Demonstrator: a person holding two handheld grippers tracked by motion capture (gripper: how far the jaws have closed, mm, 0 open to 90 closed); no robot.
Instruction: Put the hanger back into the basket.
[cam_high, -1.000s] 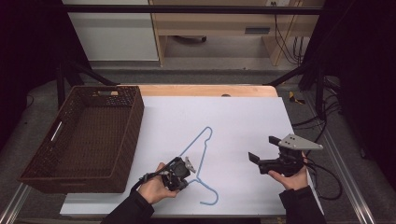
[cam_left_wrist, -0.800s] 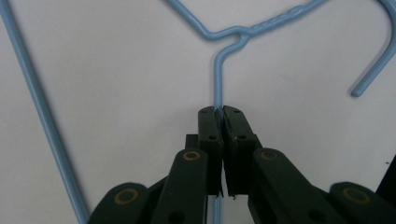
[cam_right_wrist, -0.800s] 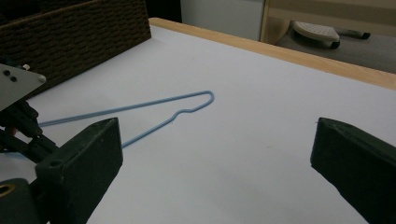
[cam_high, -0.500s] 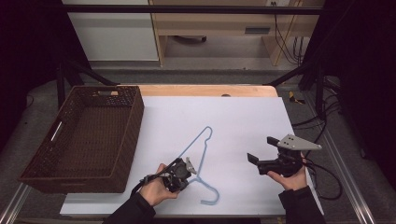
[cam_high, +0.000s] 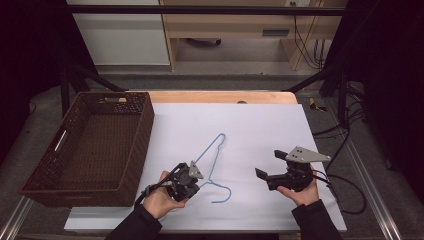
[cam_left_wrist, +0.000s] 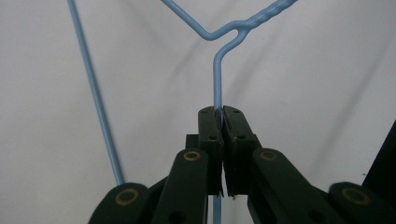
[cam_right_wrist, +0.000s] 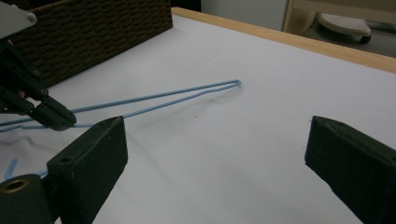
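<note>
1. Your left tool is clamped tight on the blue hanger, on the wire by its neck.
2. The hanger lies over the white worktop, maybe lifted a bit.
3. Your right tool is wide apart, just closing a little, with nothing in it.
4. The basket sits at your left.

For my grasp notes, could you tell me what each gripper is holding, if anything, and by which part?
The left gripper is shut on the blue wire hanger, gripping its neck wire just below the twist. The right gripper stands open and holds nothing.

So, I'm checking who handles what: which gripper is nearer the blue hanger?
Left. The left gripper is shut on the blue hanger at its neck. The right gripper hangs open off to the hanger's right, apart from it.
</note>
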